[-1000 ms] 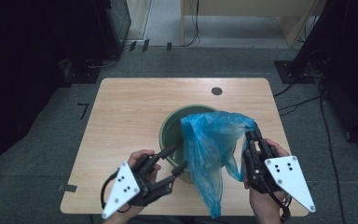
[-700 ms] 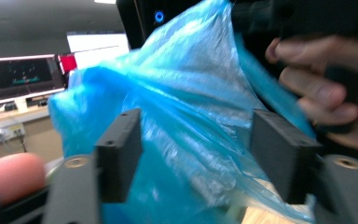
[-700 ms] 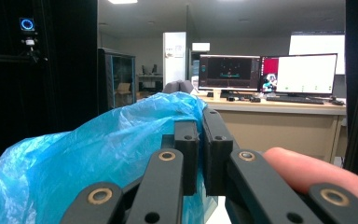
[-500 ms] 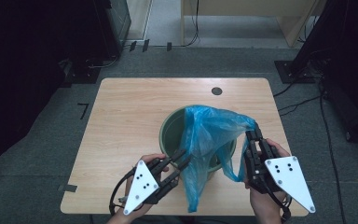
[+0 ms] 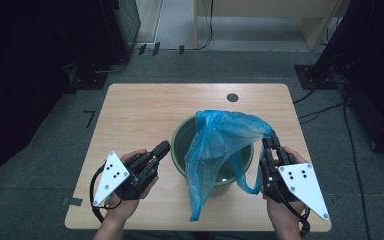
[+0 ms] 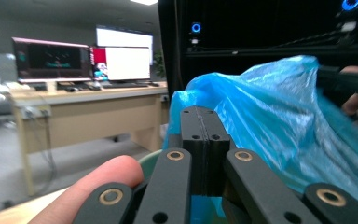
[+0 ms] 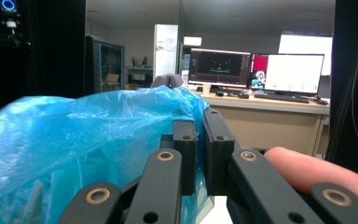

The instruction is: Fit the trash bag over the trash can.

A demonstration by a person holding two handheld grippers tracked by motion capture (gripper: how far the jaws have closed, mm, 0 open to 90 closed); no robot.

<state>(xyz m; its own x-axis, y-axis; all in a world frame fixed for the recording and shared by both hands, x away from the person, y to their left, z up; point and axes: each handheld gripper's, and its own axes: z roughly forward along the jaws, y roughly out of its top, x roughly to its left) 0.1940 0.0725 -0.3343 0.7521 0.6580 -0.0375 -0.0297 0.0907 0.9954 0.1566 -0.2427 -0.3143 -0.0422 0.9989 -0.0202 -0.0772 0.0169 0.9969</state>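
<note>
So I'm lining the bin with the blue bag, and the left side just went wrong. A second ago my left gripper was right at the bag's near edge with its jaws partly open; they've since snapped together with nothing between them, and the hand has slid out toward the lower left of the high view, clear of the plastic. In the left gripper view the jaws are pressed flat together and the bag sits just behind them, not pinched. The right gripper hasn't budged: jaws clenched on the bag's rim at the right edge of the bin, and in the right gripper view the plastic bunches up between the tips. The bag itself hangs half in the bin in the middle of the tabletop, with a long tail drooping over the bin's near side toward the bottom of the frame. My read: that left grab missed or slipped, so the mouth isn't spread yet. I'd reopen the left jaws and go back in for the loose edge.
</note>
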